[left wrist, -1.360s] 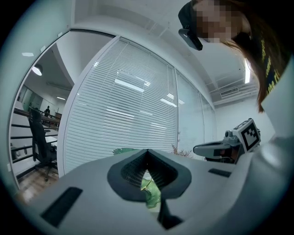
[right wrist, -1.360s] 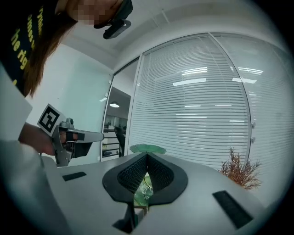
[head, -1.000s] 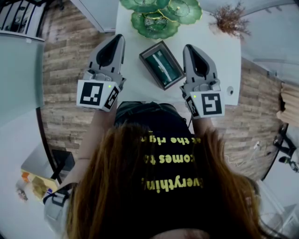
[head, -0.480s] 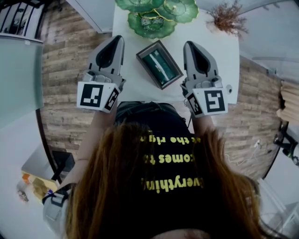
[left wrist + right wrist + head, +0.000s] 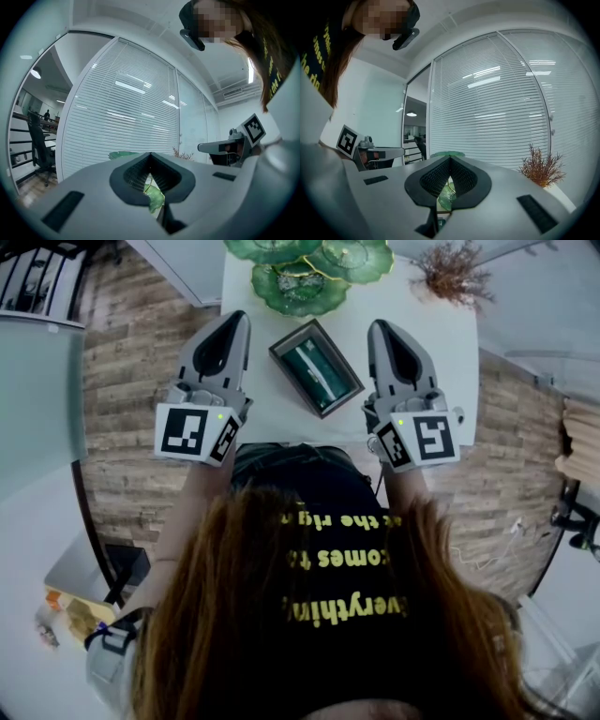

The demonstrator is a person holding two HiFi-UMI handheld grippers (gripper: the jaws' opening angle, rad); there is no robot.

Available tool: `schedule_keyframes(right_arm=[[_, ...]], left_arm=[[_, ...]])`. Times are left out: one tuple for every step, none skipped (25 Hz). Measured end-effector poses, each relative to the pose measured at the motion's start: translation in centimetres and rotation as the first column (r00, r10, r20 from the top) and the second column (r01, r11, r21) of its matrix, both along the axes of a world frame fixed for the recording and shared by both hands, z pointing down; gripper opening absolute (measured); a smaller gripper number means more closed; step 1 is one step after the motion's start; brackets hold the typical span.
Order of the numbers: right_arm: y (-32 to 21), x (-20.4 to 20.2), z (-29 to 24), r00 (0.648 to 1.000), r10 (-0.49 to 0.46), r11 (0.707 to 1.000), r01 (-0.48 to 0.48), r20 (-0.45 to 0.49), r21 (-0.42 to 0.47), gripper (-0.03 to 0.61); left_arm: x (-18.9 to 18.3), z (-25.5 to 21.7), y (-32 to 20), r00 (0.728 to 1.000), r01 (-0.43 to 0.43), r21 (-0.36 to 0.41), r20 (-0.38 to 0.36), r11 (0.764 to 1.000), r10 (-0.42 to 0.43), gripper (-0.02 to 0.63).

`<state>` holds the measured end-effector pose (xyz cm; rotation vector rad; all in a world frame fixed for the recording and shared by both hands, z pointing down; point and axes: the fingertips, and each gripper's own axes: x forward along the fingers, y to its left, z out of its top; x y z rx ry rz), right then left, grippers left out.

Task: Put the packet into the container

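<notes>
A dark rectangular container lies at an angle on the white table, and a green packet lies inside it. My left gripper hovers to the container's left, apart from it, with its jaws shut and nothing between them. To the container's right my right gripper is also shut and empty. In the left gripper view the left gripper has its pads meeting at the tip. The right gripper looks the same in its own view. Both point level toward the far end of the table.
Green glass leaf-shaped dishes stand at the table's far end, with a dried reddish plant at the far right corner. Wood floor lies past both long table edges. The person's hair and black shirt fill the lower head view. A blind-covered glass wall stands ahead.
My right gripper has rolled a little, so its marker cube sits turned differently. The left gripper has kept still. The container and packet lie as before.
</notes>
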<state>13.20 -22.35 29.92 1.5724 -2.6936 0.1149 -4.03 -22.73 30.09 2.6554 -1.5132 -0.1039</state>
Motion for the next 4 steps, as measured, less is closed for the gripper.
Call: schedule_keyframes(right_arm=[[-0.01,0.01,0.08,1.000,-0.001,1.000,0.001,0.002,-0.002,0.018],[-0.03,0.03,0.16,1.000,-0.002,1.000,0.002,0.005,-0.004,0.018],[-0.05,0.09,0.23,1.000,-0.002,1.000,0.002,0.008,-0.007,0.018],[-0.07,0.15,0.31,1.000,-0.002,1.000,0.002,0.011,-0.010,0.018]], left_arm=[[-0.01,0.02,0.00,1.000,0.002,0.001,0.001,1.000,-0.002,0.000],[-0.02,0.04,-0.02,1.000,0.004,0.001,0.001,1.000,-0.004,0.001],[0.00,0.06,-0.04,1.000,0.006,0.002,0.001,1.000,-0.006,0.000],[0.03,0.07,-0.07,1.000,0.007,0.003,0.001,1.000,-0.007,0.002]])
